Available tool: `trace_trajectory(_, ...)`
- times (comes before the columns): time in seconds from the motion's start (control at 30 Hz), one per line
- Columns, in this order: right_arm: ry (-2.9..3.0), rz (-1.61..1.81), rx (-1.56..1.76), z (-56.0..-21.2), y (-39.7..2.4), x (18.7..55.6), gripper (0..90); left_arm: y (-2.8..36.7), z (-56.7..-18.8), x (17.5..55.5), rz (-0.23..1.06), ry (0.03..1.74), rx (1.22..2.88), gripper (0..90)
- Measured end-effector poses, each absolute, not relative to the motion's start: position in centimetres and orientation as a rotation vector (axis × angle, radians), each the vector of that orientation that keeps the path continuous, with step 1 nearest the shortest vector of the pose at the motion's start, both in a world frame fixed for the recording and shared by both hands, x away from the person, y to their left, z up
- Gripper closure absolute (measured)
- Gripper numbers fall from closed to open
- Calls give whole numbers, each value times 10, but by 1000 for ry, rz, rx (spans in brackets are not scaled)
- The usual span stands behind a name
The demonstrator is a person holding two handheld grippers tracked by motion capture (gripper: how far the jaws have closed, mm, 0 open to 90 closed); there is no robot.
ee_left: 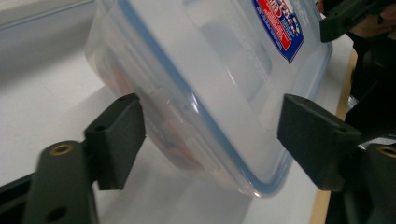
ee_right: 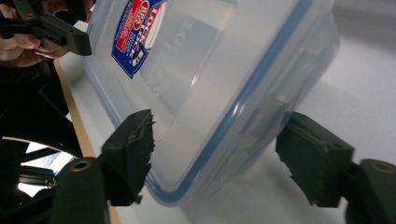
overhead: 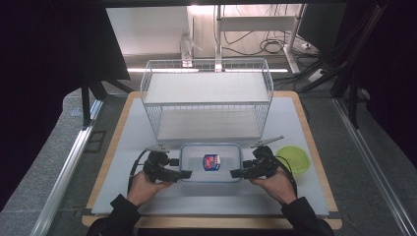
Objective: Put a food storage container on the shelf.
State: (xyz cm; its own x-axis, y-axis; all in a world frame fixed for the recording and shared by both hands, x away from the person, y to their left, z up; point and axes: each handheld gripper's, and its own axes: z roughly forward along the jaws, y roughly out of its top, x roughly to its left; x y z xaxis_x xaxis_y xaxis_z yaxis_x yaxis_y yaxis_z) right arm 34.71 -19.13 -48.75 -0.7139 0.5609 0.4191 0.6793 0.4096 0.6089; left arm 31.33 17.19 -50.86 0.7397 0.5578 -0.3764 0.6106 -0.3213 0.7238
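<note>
Container: a clear plastic box (overhead: 210, 162) with a blue-rimmed lid and a red and blue label lies flat on the white board, near the front edge, about in the middle between left and right.
Left gripper (overhead: 183, 174): it is at the left short end of the box. In the left gripper view the end of the box (ee_left: 196, 79) is between the two black jaws. One jaw is touching or almost touching the wall, the other has a small gap. The jaws are half wide and I judge they do not press yet.
Right gripper (overhead: 238, 172): it is at the right short end of the box (ee_right: 219, 79). The jaws are on both sides of the corner, with a gap on the far side. Not gripping, as far as I can tell.
Neighbours: a green lid (overhead: 294, 159) lies just beside the right hand, and a white wire shelf (overhead: 206, 98) stands behind the box.
Risk one: each gripper takes only a corner of a smooth wall, so the box can slip or tilt when it is lifted.
Risk two: if one side rises first, the box turns and what is inside slides.
Risk three: the right hand can push the green lid toward the right edge.
</note>
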Motion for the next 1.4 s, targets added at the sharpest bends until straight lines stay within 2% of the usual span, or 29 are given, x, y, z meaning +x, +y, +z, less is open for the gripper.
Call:
trace_trajectory(0.2, -2444, -1252, -1117, -486, -200, 347, 422, 185, -510, 309, -139, 909, 1915, 432)
trace_trajectory(0.33, -2397, -1260, -1141, -486, -203, 348, 462, 187, -506, 309, -168, 955, 1891, 482)
trace_trajectory(0.43, -2388, -1297, -1153, -484, -204, 346, 500, 188, -504, 310, -142, 977, 1876, 533)
trace_trajectory(0.87, -2367, -1458, -1170, -464, -205, 345, 523, 188, -490, 314, -97, 966, 1845, 532)
trace_trajectory(1.4, -2384, -1557, -1111, -416, -202, 364, 523, 193, -427, 333, 10, 918, 1847, 532)
